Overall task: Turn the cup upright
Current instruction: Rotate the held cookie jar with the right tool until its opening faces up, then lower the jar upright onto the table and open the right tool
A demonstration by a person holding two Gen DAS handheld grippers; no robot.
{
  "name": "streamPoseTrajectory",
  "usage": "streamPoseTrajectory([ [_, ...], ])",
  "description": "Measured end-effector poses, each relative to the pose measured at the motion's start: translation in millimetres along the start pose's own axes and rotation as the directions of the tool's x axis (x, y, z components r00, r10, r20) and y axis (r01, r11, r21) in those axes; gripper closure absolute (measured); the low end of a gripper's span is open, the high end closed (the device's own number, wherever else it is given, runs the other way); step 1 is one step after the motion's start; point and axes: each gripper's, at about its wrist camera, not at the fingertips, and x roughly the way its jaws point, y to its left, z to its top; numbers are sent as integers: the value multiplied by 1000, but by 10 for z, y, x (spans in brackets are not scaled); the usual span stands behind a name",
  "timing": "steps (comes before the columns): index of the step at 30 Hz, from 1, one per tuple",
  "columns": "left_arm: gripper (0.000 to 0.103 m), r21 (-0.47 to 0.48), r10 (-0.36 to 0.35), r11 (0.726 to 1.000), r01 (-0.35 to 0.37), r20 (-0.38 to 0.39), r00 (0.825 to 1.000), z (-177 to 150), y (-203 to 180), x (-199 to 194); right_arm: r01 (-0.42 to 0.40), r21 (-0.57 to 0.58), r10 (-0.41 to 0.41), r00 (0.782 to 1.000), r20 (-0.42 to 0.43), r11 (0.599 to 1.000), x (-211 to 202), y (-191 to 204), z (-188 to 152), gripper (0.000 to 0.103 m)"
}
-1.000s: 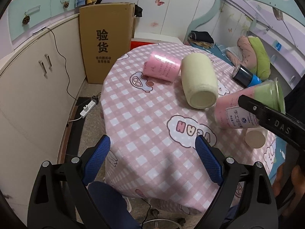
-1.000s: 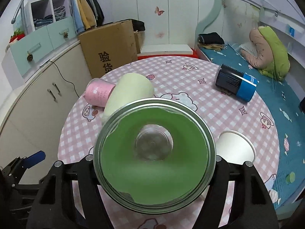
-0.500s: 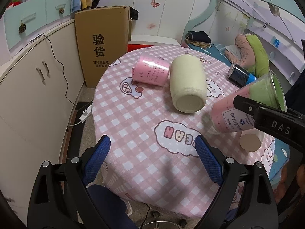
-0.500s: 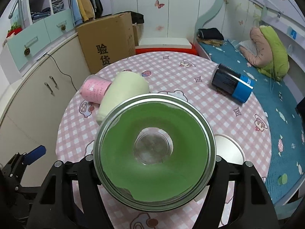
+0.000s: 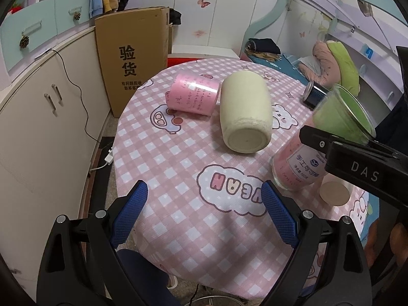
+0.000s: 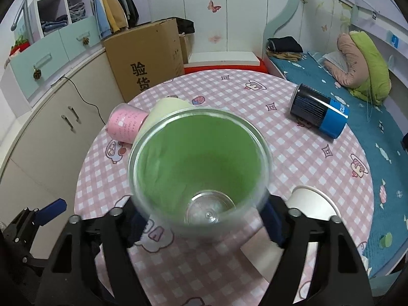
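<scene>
The right gripper (image 6: pixel 204 219) is pinching the clear plastic cup (image 6: pixel 199 168) about its lower body and tipping it toward upright — the step in hand is the set-down, by my judgement. In the left wrist view the cup (image 5: pixel 301 163) leans, base low over the pink checked tablecloth (image 5: pixel 178 168) at the near right of the round table, rim raised toward the upper right; whether the base touches the cloth I cannot tell. The next move calls for levelling the cup until it stands square on its base, then loosening the grip without nudging it. The cup is transparent, pink below and green above, with a printed label on its side and a clear round bottom seen through the open mouth. A white paper cup (image 6: pixel 313 204) lies just beside it, so the landing spot is tight. The left gripper (image 5: pixel 204 214) hangs spread wide and empty above the near table edge, well apart from the cream mug (image 5: pixel 244 114) lying on its side.
</scene>
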Motion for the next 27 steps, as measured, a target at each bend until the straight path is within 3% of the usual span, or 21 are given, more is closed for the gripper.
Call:
streamPoseTrajectory([
  [11,12,11,5,1000,-5,16,1000,47,-58,-47,-16,11,15,998,53,1000,-194,-18,-14,14],
  [27,11,57,28,998,-36,128,991,-76,-376,-680,-17,38,7,971,240,999,-1437,-244,-333,9],
])
